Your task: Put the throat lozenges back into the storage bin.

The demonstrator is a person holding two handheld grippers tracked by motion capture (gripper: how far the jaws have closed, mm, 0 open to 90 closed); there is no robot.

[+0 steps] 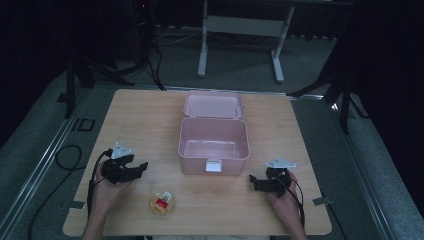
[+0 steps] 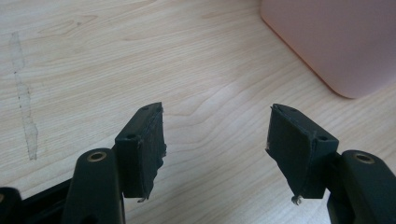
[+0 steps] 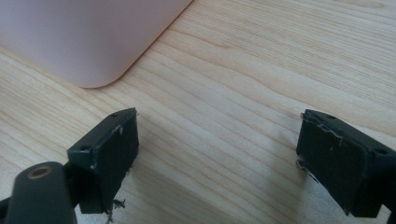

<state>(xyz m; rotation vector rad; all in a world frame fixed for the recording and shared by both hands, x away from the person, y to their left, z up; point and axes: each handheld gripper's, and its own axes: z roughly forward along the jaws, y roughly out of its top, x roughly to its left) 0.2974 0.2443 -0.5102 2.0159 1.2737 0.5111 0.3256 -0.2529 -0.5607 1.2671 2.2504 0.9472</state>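
An open pink box [image 1: 200, 164] stands at the table's middle, its lid [image 1: 213, 105] folded back and a white latch [image 1: 213, 165] on its front wall. A small round dish [image 1: 162, 203] with something red and yellow in it lies near the front edge. My left gripper [image 1: 142, 167] rests on the table left of the box, pointing toward it. Its jaws stand apart with nothing between them [image 2: 217, 109], and a box corner [image 2: 336, 42] lies ahead. My right gripper [image 1: 255, 181] rests right of the box, open and empty [image 3: 219, 114], with a box corner [image 3: 84, 32] nearby.
The wooden table [image 1: 140, 120] ends close behind the box lid. A strip of clear tape residue [image 2: 23, 102] marks the wood at the left. Black cables [image 1: 65, 155] lie on the floor to the left, and a white desk frame [image 1: 202, 50] stands beyond the table.
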